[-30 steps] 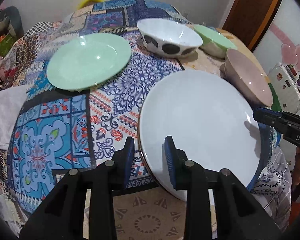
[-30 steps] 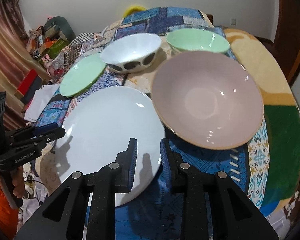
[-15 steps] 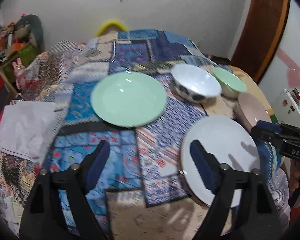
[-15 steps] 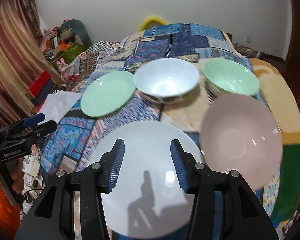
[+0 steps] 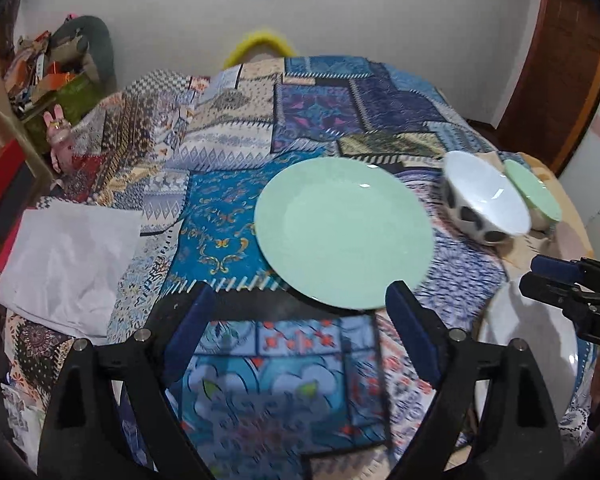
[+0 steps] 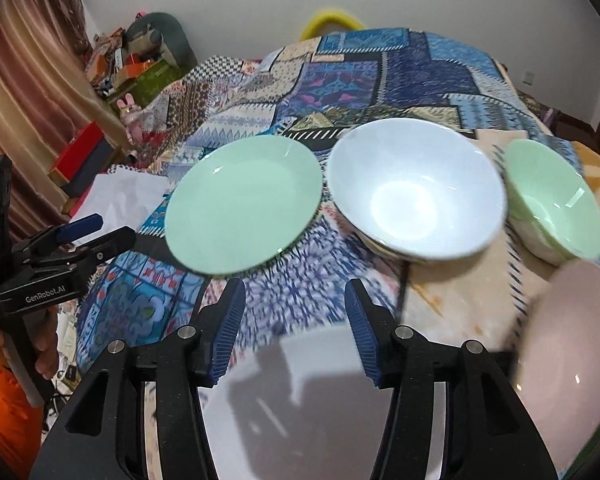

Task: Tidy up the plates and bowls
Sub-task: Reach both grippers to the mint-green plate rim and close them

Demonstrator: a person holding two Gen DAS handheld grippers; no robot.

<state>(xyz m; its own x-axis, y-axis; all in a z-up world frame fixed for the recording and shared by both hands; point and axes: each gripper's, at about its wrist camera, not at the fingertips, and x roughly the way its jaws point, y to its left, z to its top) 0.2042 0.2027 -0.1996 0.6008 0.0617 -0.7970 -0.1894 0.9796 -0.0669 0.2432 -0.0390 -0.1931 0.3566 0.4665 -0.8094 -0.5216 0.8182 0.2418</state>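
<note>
Centrally, the green plate point(image 5: 344, 234) lies flat on the patchwork cloth point(image 5: 320, 100) covering the desk, just ahead of the left tool point(image 5: 296, 320), whose blue-padded fingers point(image 5: 188, 328) are spread wide and hold nothing. Beside that plate sits the white spotted bowl point(image 5: 486, 208), with the small green bowl point(image 6: 552, 200) close behind it. The white plate point(image 6: 300, 396) lies nearest, directly under the right tool point(image 6: 294, 328), which is also parted wide and empty. The pink bowl point(image 6: 568, 344) rests at the white plate's right edge. A white folded cloth point(image 5: 68, 256) lies at the desk's left side, well apart from the dishes.
</note>
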